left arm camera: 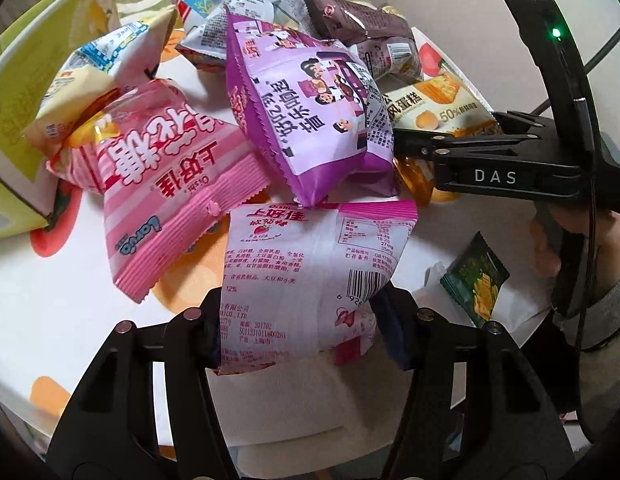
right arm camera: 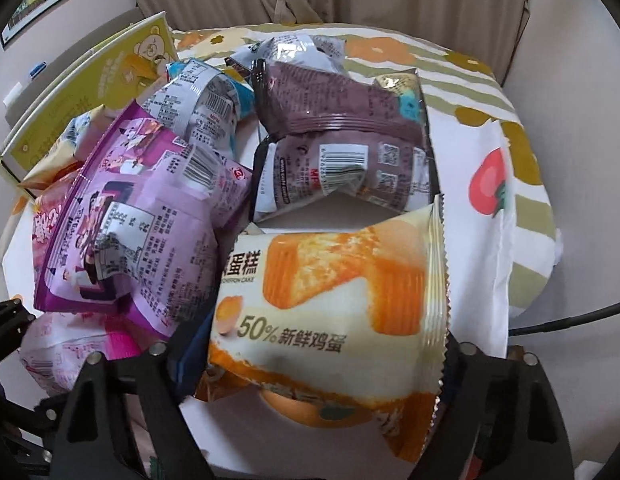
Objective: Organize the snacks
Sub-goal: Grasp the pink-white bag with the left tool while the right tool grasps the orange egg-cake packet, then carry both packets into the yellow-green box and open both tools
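Note:
A pile of snack packets lies on the round table. My left gripper is shut on a white and pink snack bag at the near side of the pile. My right gripper is shut on a yellow-orange cake packet; it also shows in the left wrist view, with the right gripper coming in from the right. A purple bag leans in the middle, and it shows in the right wrist view at the left. A pink striped bag lies at the left.
A yellow-green carton stands open at the left edge; it shows in the right wrist view. Brown packets and silver packets lie at the back. A small green packet lies at the right. A flowered cloth covers the table.

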A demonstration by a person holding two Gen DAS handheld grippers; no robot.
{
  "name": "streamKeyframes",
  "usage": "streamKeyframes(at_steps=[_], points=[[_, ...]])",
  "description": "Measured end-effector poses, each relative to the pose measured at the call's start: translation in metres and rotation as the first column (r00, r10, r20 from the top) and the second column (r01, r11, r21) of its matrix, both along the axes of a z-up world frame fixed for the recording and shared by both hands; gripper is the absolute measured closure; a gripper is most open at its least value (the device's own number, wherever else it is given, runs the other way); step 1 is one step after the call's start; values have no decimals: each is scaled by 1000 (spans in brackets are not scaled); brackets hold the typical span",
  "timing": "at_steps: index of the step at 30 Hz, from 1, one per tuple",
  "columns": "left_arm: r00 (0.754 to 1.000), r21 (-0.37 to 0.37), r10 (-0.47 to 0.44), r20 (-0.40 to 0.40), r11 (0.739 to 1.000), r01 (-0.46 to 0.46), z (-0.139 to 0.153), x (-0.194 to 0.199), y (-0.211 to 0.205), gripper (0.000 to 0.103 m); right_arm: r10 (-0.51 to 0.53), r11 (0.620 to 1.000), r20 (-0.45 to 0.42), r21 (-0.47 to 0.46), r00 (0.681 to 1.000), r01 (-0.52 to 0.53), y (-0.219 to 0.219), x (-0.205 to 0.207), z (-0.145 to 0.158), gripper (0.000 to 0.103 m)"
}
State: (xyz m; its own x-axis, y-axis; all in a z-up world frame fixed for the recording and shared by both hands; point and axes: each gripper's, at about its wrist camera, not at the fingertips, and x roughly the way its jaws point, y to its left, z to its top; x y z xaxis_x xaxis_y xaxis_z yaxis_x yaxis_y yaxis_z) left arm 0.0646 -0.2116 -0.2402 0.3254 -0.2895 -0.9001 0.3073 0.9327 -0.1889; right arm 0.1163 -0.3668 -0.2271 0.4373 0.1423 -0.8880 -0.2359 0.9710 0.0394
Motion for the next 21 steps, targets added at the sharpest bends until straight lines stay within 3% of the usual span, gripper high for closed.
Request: streamKeyframes(at_steps=[7, 21], points=[[1000, 5, 0, 24, 1000, 0, 12, -10, 5, 49, -36, 999, 8, 22, 999, 35, -6, -14, 11, 25], [995, 7, 23, 101, 1000, -24, 58, -31, 26, 49, -61, 997, 93, 58, 994, 56, 5, -47, 70, 26]])
